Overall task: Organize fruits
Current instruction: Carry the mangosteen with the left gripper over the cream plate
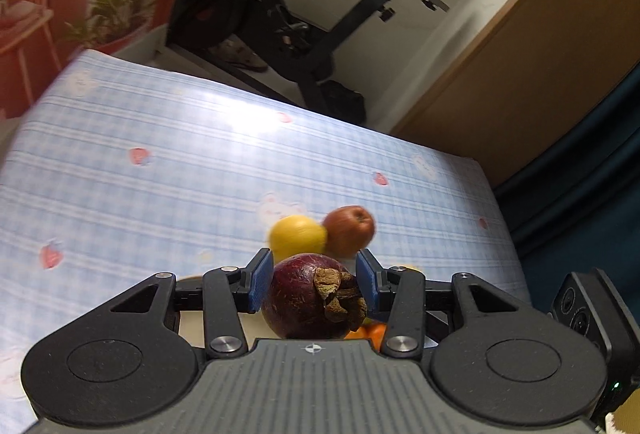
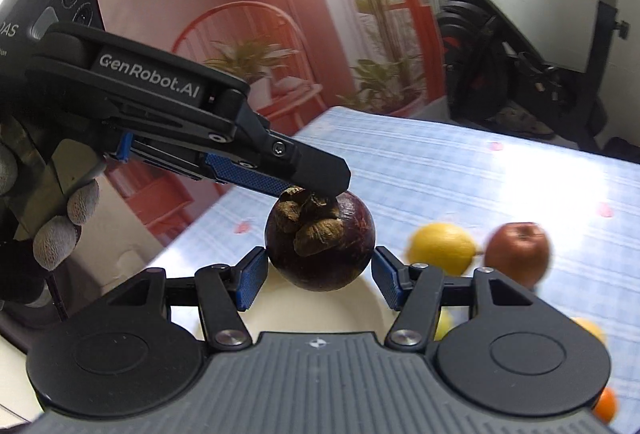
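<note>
A dark purple mangosteen (image 1: 312, 294) with a dry brown calyx sits between the blue pads of my left gripper (image 1: 313, 258), which is shut on it, above the table. In the right wrist view the same mangosteen (image 2: 320, 246) hangs under the left gripper's upper finger (image 2: 312, 162), and the other finger is hidden behind the fruit. My right gripper (image 2: 320, 252) is open, its pad tips level with the fruit's sides; the left wrist view shows no right finger on the fruit. A lemon (image 1: 298, 238) and a red apple (image 1: 350, 230) lie side by side on the cloth beyond.
A blue checked cloth (image 1: 160, 174) covers the table. A white plate (image 2: 372, 310) lies under the grippers, with an orange (image 2: 606, 406) and more yellow fruit (image 2: 592, 328) to its right. A gloved hand (image 2: 68, 226) holds the left gripper. An exercise bike (image 1: 280, 14) and a wooden cabinet (image 1: 520, 74) stand past the far edge.
</note>
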A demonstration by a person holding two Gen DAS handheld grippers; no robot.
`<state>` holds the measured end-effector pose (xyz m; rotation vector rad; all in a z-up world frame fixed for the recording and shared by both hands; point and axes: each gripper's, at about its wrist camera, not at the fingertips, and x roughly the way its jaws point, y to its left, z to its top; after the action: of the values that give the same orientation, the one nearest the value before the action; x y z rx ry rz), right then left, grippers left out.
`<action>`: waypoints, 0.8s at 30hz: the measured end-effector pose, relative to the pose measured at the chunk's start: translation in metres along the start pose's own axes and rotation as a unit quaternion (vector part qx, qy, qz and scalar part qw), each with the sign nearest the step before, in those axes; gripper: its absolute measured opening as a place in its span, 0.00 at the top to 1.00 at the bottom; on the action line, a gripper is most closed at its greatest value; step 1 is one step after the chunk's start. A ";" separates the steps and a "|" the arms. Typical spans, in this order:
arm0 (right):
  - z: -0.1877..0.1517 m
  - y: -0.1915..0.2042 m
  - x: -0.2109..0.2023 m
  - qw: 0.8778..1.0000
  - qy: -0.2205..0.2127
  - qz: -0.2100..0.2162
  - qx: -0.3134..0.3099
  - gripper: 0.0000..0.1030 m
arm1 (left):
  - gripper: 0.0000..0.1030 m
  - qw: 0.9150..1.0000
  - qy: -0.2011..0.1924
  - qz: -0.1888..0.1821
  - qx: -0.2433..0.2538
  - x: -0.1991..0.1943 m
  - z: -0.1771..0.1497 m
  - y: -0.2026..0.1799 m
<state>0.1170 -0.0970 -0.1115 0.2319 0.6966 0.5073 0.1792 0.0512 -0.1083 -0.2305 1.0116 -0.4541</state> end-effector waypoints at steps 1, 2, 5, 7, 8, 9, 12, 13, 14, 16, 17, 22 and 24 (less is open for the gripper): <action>0.000 0.007 0.004 1.000 0.003 0.009 0.001 0.42 | 0.54 1.000 0.000 0.006 0.001 -0.007 -0.002 0.005; -0.001 0.014 0.010 1.000 0.006 0.015 0.001 0.42 | 0.54 1.000 0.001 0.010 0.000 -0.012 -0.005 0.011; -0.005 0.028 0.027 0.999 0.025 0.023 -0.003 0.42 | 0.54 1.000 0.011 0.017 -0.010 -0.014 -0.011 0.030; -0.009 0.030 0.040 0.999 0.040 0.021 -0.006 0.42 | 0.54 0.999 0.022 0.013 -0.023 -0.001 -0.014 0.041; -0.011 0.031 0.047 0.999 0.048 0.018 -0.009 0.42 | 0.54 0.999 0.027 0.009 -0.032 0.005 -0.014 0.048; -0.013 0.030 0.052 0.998 0.055 0.015 -0.012 0.42 | 0.54 0.999 0.034 0.004 -0.039 0.011 -0.017 0.055; -0.019 0.022 0.069 0.996 0.077 -0.006 -0.038 0.42 | 0.54 0.998 0.051 -0.007 -0.046 0.031 -0.019 0.067; -0.022 0.022 0.073 0.995 0.082 -0.015 -0.051 0.42 | 0.54 0.998 0.054 -0.009 -0.045 0.037 -0.019 0.069; -0.023 0.020 0.079 0.994 0.089 -0.023 -0.062 0.42 | 0.54 0.997 0.057 -0.008 -0.043 0.043 -0.020 0.071; -0.025 0.016 0.089 0.991 0.101 -0.033 -0.076 0.42 | 0.54 0.997 0.063 -0.005 -0.044 0.054 -0.022 0.076; -0.028 0.013 0.092 0.990 0.106 -0.036 -0.083 0.42 | 0.53 0.997 0.066 -0.004 -0.048 0.058 -0.024 0.079; -0.032 0.004 0.108 0.987 0.120 -0.043 -0.095 0.42 | 0.53 0.995 0.073 -0.008 -0.066 0.076 -0.024 0.089; -0.033 0.003 0.113 0.986 0.122 -0.046 -0.103 0.42 | 0.53 0.995 0.074 -0.008 -0.065 0.080 -0.024 0.090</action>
<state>0.1680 -0.0349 -0.1974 -0.0581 0.8825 0.5204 0.2178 0.0942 -0.2170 -0.3258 1.1864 -0.4250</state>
